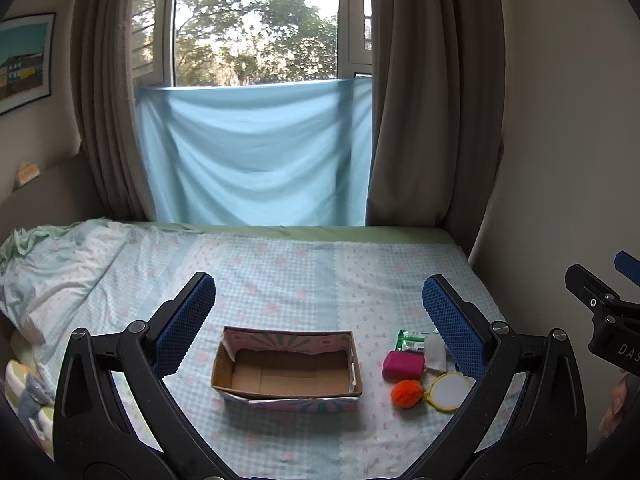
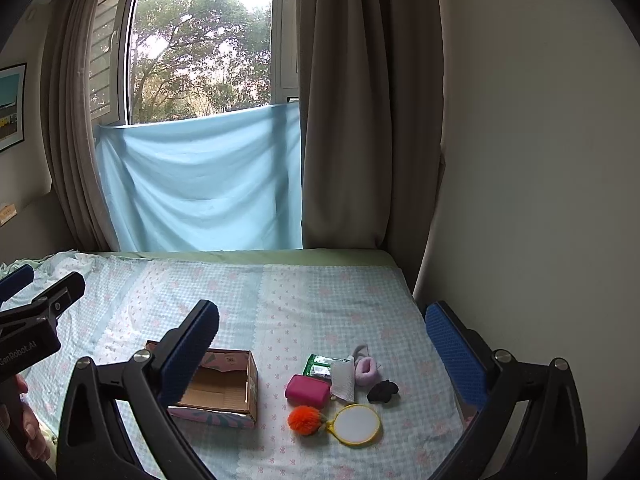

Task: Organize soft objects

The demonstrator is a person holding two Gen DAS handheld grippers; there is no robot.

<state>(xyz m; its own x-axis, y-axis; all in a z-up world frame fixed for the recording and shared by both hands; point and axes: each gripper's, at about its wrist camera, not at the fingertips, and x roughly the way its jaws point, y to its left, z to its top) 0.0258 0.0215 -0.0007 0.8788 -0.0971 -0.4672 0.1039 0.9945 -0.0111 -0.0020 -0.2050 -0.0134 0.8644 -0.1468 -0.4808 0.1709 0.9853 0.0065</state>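
Both grippers hover above the bed [image 2: 320, 300], wide open, nothing held: left gripper [image 1: 318, 320], right gripper [image 2: 322, 344]. An open cardboard box [image 1: 286, 368] sits empty near the bed's front edge, left of the objects. Just right of it lies a loose cluster, well short of the bed's right edge: pink pouch [image 2: 307, 390], orange pompom [image 2: 305, 420] touching a yellow-rimmed hand mirror [image 2: 356, 424], green packet [image 2: 318, 364], white mesh piece [image 2: 343, 380], pink fluffy scrunchie [image 2: 368, 372], and a black item [image 2: 382, 391], too small to identify. All objects lie outside the box.
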